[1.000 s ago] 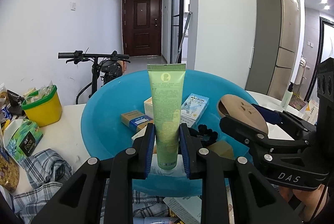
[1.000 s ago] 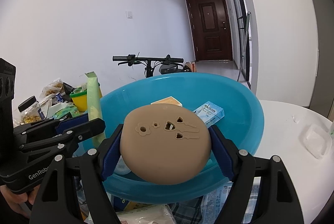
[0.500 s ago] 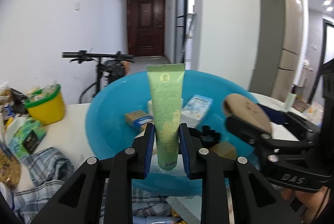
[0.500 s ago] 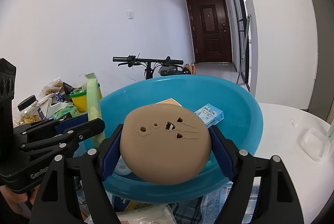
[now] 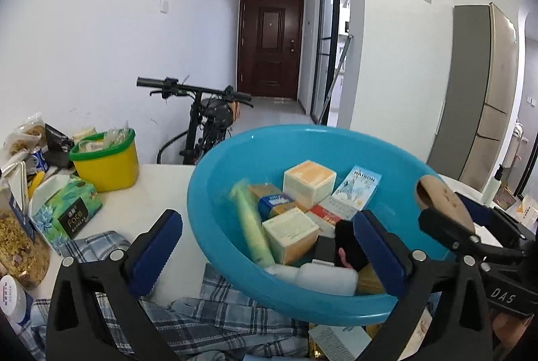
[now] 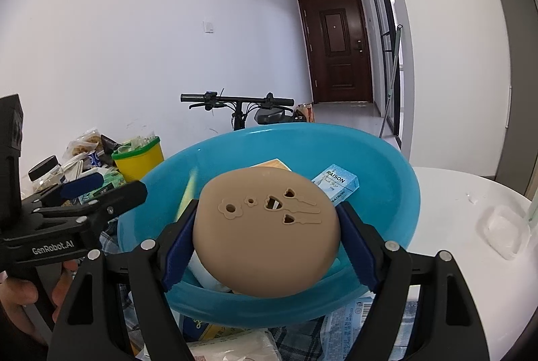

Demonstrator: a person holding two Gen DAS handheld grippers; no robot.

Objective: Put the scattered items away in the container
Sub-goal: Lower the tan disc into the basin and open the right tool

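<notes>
Left gripper [image 5: 265,236] is spread wide with nothing in it, green tube [image 5: 250,226] lying blurred in the blue basin [image 5: 215,166]. Right gripper [image 6: 265,243] pinches the tan disc [image 6: 265,233] over the near rim; I'd nudge it farther in before letting go.

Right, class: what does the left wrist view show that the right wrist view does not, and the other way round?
Only the left wrist view shows the green tube lying clearly among boxes in the basin and the grey fridge.

Only the right wrist view shows the tan disc face-on, with its cut-out holes.

Both show the blue basin, yellow tub and bicycle.
</notes>
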